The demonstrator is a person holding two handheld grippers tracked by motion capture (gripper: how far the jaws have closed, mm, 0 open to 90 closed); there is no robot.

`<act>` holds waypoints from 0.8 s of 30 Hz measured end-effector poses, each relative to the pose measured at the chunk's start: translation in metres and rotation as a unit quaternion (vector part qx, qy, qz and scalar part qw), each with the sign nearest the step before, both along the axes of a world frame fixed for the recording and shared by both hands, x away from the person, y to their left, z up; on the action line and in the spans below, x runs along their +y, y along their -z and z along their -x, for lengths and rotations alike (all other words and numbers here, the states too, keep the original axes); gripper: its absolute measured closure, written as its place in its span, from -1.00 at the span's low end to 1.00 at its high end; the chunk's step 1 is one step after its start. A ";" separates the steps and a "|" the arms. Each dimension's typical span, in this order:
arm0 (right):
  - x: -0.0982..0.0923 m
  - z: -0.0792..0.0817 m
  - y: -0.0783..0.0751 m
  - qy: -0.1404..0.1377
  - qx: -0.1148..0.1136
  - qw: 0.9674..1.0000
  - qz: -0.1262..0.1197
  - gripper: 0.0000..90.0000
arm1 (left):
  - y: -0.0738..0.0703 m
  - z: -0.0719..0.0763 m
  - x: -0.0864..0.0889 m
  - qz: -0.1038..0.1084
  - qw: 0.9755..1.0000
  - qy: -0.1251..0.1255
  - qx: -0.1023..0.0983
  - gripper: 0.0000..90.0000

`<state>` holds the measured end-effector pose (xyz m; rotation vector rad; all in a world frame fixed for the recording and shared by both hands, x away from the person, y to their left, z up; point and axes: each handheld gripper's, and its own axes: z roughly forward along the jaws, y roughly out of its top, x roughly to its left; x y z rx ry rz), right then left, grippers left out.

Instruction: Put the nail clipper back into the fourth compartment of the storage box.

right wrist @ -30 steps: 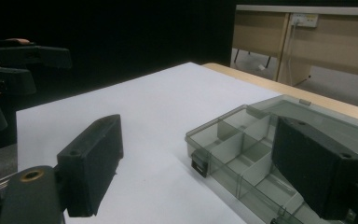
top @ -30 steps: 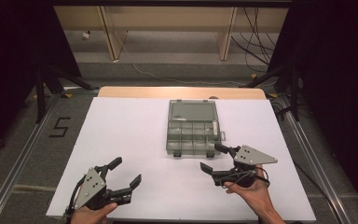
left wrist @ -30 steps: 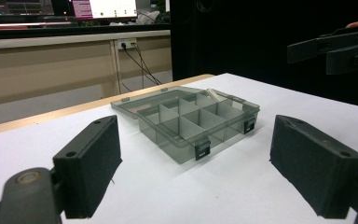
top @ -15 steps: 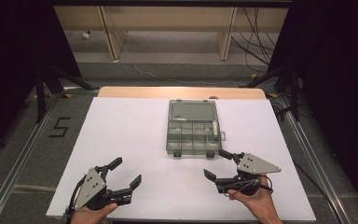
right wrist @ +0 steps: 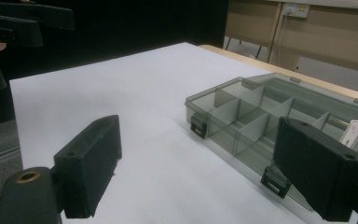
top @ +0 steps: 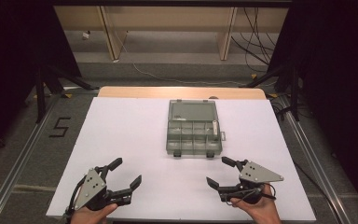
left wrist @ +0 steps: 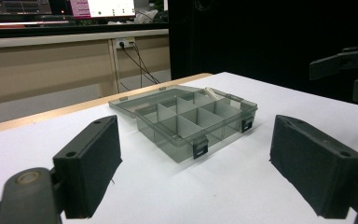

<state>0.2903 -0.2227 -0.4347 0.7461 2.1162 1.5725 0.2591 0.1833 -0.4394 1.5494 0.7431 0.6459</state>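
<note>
Smoky-grey plastic forms the compartment box [top: 194, 133], seen at frame centre on the white table [top: 121, 130] with its lid laid back. One small white item [right wrist: 353, 132] is held in a right-hand compartment; the others look empty. Both the left gripper [top: 125, 177] and right gripper [top: 220, 172], spread and empty, are held low in frame. No step is judged begun; a reach forward would be needed.

The high view looks forward and down over the whole white table [top: 135, 135] from the person's side. Each gripper view sits low, near the tabletop, looking along its own black jaws. All three views share the open, smoky translucent compartment box [top: 193, 128] [left wrist: 186, 119] [right wrist: 279, 116].
</note>
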 end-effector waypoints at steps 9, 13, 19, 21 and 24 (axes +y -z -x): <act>0.001 0.002 0.002 -0.003 0.005 1.000 0.004 -0.64 | 0.000 0.000 0.000 -0.004 1.000 0.003 -0.002 -0.65; -0.001 0.000 0.001 -0.003 0.000 1.000 0.002 -0.64 | 0.000 0.000 0.000 -0.003 1.000 0.001 -0.001 -0.65; 0.001 0.001 0.001 -0.007 0.010 1.000 -0.003 -0.64 | 0.000 0.000 0.000 -0.002 1.000 0.000 0.000 -0.65; 0.001 0.001 0.001 -0.006 0.011 1.000 -0.001 -0.64 | 0.000 0.000 0.000 -0.002 1.000 0.000 -0.001 -0.65; 0.001 0.001 0.001 -0.005 0.009 1.000 -0.004 -0.64 | 0.000 0.000 0.000 -0.002 1.000 0.000 0.000 -0.65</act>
